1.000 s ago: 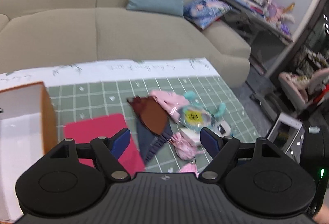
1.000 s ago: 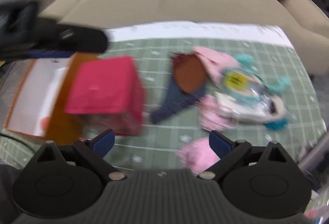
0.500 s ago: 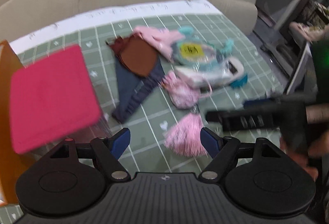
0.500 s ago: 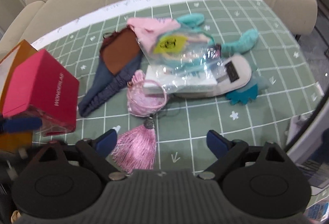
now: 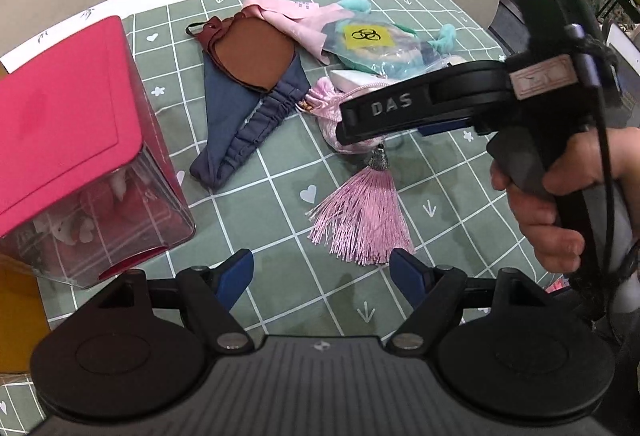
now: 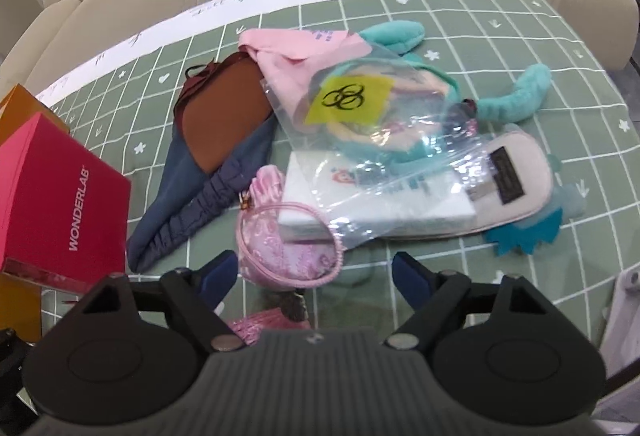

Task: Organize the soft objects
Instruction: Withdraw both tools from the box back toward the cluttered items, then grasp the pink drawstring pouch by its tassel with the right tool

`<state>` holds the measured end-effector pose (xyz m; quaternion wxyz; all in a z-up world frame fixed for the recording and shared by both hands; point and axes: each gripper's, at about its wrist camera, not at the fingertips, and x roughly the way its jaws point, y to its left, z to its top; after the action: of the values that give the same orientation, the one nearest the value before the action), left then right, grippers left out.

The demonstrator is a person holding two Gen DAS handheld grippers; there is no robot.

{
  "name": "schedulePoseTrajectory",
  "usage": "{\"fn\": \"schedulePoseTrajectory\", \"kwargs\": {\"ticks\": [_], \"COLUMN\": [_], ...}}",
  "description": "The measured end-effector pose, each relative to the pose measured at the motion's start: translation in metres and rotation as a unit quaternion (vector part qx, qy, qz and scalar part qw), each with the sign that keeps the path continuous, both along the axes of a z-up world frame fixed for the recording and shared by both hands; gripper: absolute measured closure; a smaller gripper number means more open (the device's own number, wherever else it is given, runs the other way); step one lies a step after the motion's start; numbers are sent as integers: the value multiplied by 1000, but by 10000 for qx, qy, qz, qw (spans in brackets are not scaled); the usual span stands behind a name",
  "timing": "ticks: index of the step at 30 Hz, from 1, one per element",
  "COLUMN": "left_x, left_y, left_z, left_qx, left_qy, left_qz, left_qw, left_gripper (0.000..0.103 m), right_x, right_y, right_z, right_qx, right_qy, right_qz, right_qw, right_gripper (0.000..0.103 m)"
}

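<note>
**Two grippers low over the soft pile**

Two tools hang over the green checked mat [image 5: 360, 300], and we read the scene from left to right. At the far left stands our red box [image 5: 68, 108] with its clear lower wall, an orange box [image 6: 24, 104] behind it. Next lies the navy cloth [image 5: 240, 124], gathered along one edge, with the brown mask [image 5: 252, 56] resting on its upper end. Beside that sits the pink satin pouch [image 6: 280, 248], its tassel [image 5: 360, 220] fanned out toward us on the mat. Over the pouch's far edge lies a clear bag [image 6: 360, 124] with a yellow label, holding a teal plush [image 6: 516, 92], with a pink cloth [image 6: 296, 52] behind it.

Our left gripper [image 5: 320, 272] hovers with its jaws wide apart, and nothing sits between them; the tassel's fringe lies just ahead. Our right gripper [image 6: 316, 272] hangs over the pouch, its jaws closing, the pouch's near edge lying between the blue pads [image 6: 412, 272], which do not yet press on it. At the right, a hand [image 5: 560, 196] grasps that tool's handle.
</note>
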<state>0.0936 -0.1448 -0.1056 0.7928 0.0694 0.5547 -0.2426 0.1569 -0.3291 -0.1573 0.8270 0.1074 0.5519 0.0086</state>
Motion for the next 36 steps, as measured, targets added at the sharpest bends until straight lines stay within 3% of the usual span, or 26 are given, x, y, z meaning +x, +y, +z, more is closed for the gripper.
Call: {"fn": "schedulePoseTrajectory", "kwargs": {"ticks": [4,6,12,17,20,23,30,34,35,36], "left_x": [3,6,13,25,35,42,24,25,26,27], "left_y": [-4,-6,-13,-22,-25,-30,-51,-62,-64,-65], "left_z": [-4,-6,-12,-20,-26,-32,-22,-20,-21,-23], "left_qx": [26,60,147,504,467,704,569,770,798,788], "left_qy": [9,-16,-164,-456,-305,-197,-514,-945,-1045,-1126], "left_qz": [-4,22,59,204,403,707,156,-198,-268,-325], "left_qw": [10000,10000,9997,9975,9976,9948,9969,9923,9910,9900], "left_gripper": [12,12,12,12,13,14,14,14,14,14], "right_x": [0,0,-2,-3,-3,-3,-6,-9,-10,-11], "right_y": [2,5,13,6,3,4,-8,-14,-16,-19], "right_z": [-9,-7,-4,-5,-5,-5,-3,-3,-3,-3], "right_qx": [181,193,-98,-19,49,45,65,84,92,76], "right_qy": [115,79,137,315,353,361,569,590,618,648], "right_qz": [12,143,433,417,399,410,315,324,313,289], "right_qw": [9998,9997,9989,9986,9986,9985,9979,9977,9976,9975], "right_gripper": [44,58,63,65,65,65,75,80,90,93]}}
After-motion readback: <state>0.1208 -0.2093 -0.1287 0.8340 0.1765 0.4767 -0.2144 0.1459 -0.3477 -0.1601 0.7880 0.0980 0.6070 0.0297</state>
